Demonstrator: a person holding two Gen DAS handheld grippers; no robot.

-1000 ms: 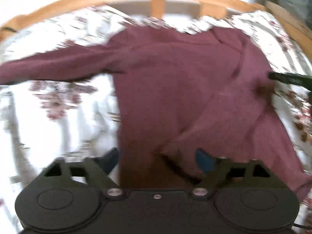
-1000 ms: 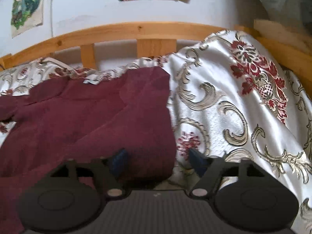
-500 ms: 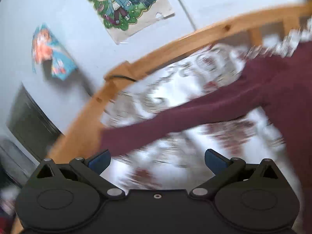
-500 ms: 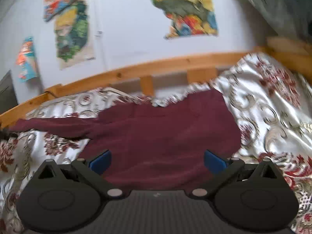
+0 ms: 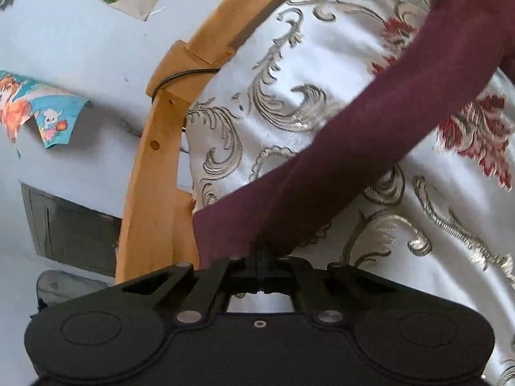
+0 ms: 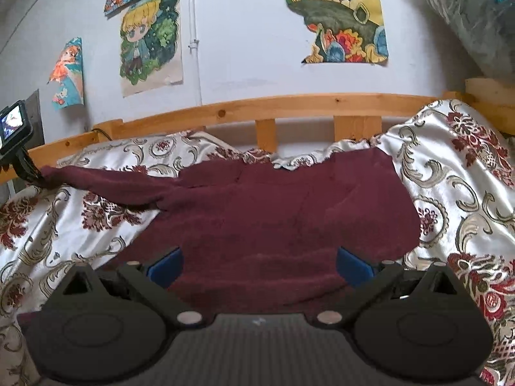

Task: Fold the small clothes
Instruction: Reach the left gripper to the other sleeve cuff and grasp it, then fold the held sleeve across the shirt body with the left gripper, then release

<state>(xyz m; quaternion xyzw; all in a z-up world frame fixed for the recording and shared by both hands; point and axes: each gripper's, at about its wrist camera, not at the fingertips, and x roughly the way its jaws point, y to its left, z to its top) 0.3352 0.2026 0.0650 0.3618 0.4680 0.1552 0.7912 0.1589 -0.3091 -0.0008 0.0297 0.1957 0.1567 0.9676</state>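
Maroon long-sleeved top lies spread on a bed covered by a white satin bedspread with grey scrolls and red flowers; its body sits directly ahead of the right gripper, running away from the jaws toward the wooden bed rail; one sleeve stretches out long and straight from the body, its long axis running sideways across the bed toward the corner of the frame; in the right wrist view that sleeve reaches far to the left of the jaws, slightly raised at its end, where the left gripper meets it; in the left wrist view the sleeve runs diagonally from the jaws up and to the right, cuff end nearest the jaws; the left gripper's jaws are closed together, pinching the cuff edge of the sleeve; the right gripper's jaws stand wide apart, blue pads visible on both sides, with the lower part of the top between and beyond them, nothing pinched; whether they touch the cloth cannot be told; a black cable loops round the wooden corner post left of and beyond the left jaws; cartoon posters hang on the pale wall beyond the rail.
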